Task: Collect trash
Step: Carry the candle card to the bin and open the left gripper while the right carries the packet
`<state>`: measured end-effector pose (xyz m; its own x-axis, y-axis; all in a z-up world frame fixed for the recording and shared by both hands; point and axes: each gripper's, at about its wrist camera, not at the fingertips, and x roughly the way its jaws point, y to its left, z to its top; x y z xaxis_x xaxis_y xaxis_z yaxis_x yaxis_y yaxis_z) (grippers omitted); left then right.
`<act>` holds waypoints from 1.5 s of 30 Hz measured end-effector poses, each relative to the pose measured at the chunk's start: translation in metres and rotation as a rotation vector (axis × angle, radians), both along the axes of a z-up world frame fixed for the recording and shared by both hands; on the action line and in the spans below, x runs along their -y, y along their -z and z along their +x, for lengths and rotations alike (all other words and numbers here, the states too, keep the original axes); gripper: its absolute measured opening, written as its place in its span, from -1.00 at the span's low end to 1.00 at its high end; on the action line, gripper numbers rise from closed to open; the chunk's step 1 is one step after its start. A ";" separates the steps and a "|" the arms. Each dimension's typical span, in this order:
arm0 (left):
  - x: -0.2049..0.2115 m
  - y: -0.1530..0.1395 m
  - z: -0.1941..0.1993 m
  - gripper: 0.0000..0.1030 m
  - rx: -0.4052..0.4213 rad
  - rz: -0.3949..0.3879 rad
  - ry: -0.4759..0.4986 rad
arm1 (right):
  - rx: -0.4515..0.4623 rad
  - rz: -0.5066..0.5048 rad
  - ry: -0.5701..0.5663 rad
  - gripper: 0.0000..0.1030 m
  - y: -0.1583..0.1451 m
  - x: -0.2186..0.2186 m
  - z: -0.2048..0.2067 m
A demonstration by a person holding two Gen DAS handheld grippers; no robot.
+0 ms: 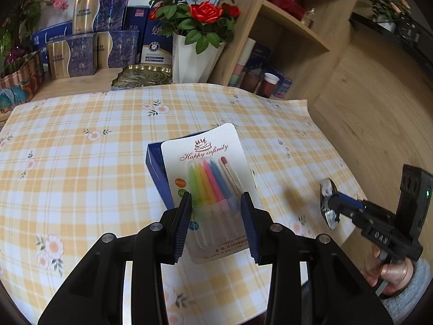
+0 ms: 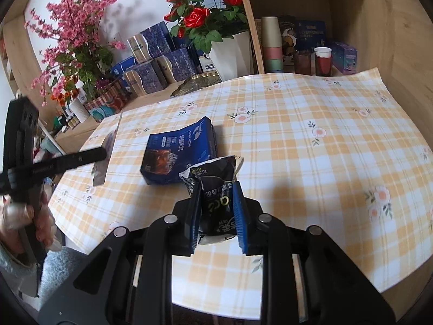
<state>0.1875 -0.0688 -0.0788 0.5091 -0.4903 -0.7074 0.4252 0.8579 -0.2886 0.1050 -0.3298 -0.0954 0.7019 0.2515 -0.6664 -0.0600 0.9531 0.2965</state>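
Note:
My left gripper [image 1: 215,199] is shut on a white candle blister card [image 1: 208,184] printed "Happy infinity" and holds it above the table, in front of a blue box [image 1: 158,172]. From the right wrist view the card [image 2: 104,157] shows edge-on in the left gripper [image 2: 104,151]. My right gripper [image 2: 216,189] is shut on a crumpled black snack wrapper [image 2: 215,187], held over the checked tablecloth. It also shows in the left wrist view [image 1: 328,203], wrapper [image 1: 326,189] in its jaws. The blue box [image 2: 180,153] lies on the cloth just beyond the wrapper.
A yellow checked tablecloth [image 1: 81,149] covers the table. At the back stand a white vase of red roses [image 1: 194,54], blue and gold boxes [image 1: 81,51], a gold tray [image 1: 143,77] and pink flowers [image 2: 73,46]. A wooden shelf [image 2: 297,40] with cups stands right.

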 end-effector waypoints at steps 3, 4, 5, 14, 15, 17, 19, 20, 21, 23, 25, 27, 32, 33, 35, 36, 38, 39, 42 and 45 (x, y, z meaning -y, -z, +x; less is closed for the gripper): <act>-0.004 -0.001 -0.021 -0.30 0.017 0.003 0.024 | 0.000 0.009 0.015 -0.50 0.000 -0.002 -0.015; -0.006 0.000 -0.026 -0.30 0.020 0.002 0.030 | -0.001 0.012 0.019 -0.50 0.000 -0.002 -0.020; -0.007 -0.001 -0.032 -0.30 0.023 0.001 0.037 | -0.002 0.012 0.023 -0.50 0.000 -0.002 -0.024; -0.010 0.004 -0.093 -0.30 0.062 0.027 0.119 | -0.008 0.025 0.046 -0.50 0.006 -0.002 -0.055; -0.011 0.005 -0.098 -0.30 0.063 0.029 0.126 | -0.010 0.027 0.047 -0.50 0.008 -0.003 -0.059; -0.011 0.009 -0.109 -0.30 0.064 0.032 0.138 | -0.013 0.025 0.047 -0.50 0.010 -0.004 -0.064; -0.011 0.013 -0.120 -0.30 0.067 0.041 0.155 | -0.014 0.021 0.046 -0.50 0.011 -0.006 -0.070; -0.011 0.015 -0.126 -0.30 0.069 0.048 0.164 | -0.016 0.021 0.046 -0.50 0.012 -0.007 -0.071; -0.012 0.018 -0.131 -0.30 0.070 0.053 0.172 | -0.017 0.022 0.046 -0.50 0.012 -0.007 -0.073; -0.012 0.022 -0.140 -0.30 0.066 0.060 0.186 | -0.020 0.025 0.047 -0.50 0.014 -0.008 -0.078; -0.013 0.028 -0.149 -0.30 0.057 0.063 0.201 | -0.024 0.028 0.047 -0.50 0.016 -0.009 -0.082; -0.015 0.034 -0.157 -0.30 0.045 0.064 0.214 | -0.029 0.030 0.046 -0.50 0.019 -0.011 -0.085; -0.020 0.048 -0.172 -0.30 0.019 0.070 0.239 | -0.045 0.038 0.046 -0.50 0.027 -0.014 -0.089; -0.022 0.052 -0.176 -0.30 0.012 0.072 0.244 | -0.047 0.040 0.045 -0.50 0.028 -0.015 -0.090; -0.024 0.057 -0.180 -0.30 0.000 0.075 0.254 | -0.052 0.045 0.045 -0.51 0.031 -0.016 -0.091; -0.025 0.061 -0.183 -0.30 -0.008 0.076 0.261 | -0.054 0.048 0.046 -0.50 0.033 -0.017 -0.091; -0.026 0.068 -0.186 -0.30 -0.028 0.075 0.274 | -0.055 0.050 0.046 -0.50 0.034 -0.018 -0.092; -0.027 0.071 -0.188 -0.30 -0.039 0.075 0.281 | -0.056 0.050 0.044 -0.50 0.035 -0.019 -0.093; -0.027 0.082 -0.192 -0.29 -0.074 0.090 0.304 | -0.063 0.046 0.039 -0.50 0.039 -0.021 -0.094; -0.025 0.091 -0.195 -0.29 -0.105 0.109 0.328 | -0.069 0.051 0.035 -0.50 0.045 -0.022 -0.095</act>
<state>-0.0070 -0.0439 -0.1696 0.2591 -0.5347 -0.8044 0.6560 0.7087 -0.2597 0.0098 -0.3080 -0.1401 0.6636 0.2623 -0.7006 -0.0048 0.9380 0.3466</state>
